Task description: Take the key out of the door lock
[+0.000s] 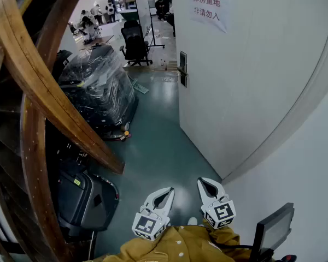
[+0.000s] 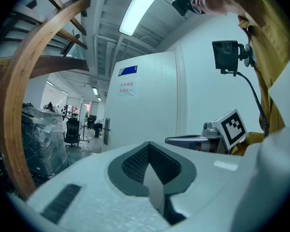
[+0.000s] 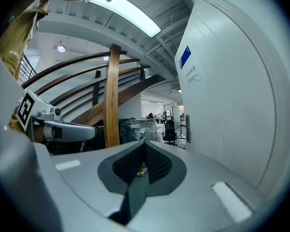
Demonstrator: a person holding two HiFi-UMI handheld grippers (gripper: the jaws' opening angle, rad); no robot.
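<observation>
Nearest of all, the left gripper (image 1: 165, 192) and the right gripper (image 1: 207, 183), both white plastic claws with dark ribbed pads, are being held low against a mustard-yellow jacket (image 1: 180, 244). Each claw is being kept pressed together, with nothing pinched between its jaws.

Below them, a smooth, glossy teal-green floor (image 1: 158, 141) is being shown, bare along the lane ahead. On the left, a dark hard-shelled case (image 1: 85, 198) is being seen close by under curved wooden stair beams (image 1: 44, 102). Further along, the lane is being narrowed by a black bulk wrapped in clear plastic film (image 1: 98, 86).

On the right, a flat white door (image 1: 251, 75) is being viewed along its face, and a dark metal lock plate (image 1: 182, 69) is being carried on its far edge, well apart from both claws. The key is too small to be made out from here; it is probably being held in that plate.

The key is being judged light, thin, stiff and slick. It would best be pinched flat across its head and drawn straight out along its shaft, never levered.

High on the door, a paper notice with red characters (image 1: 210, 10) is being displayed. Beyond, a black office chair (image 1: 134, 42) is being seen in an open work area.
</observation>
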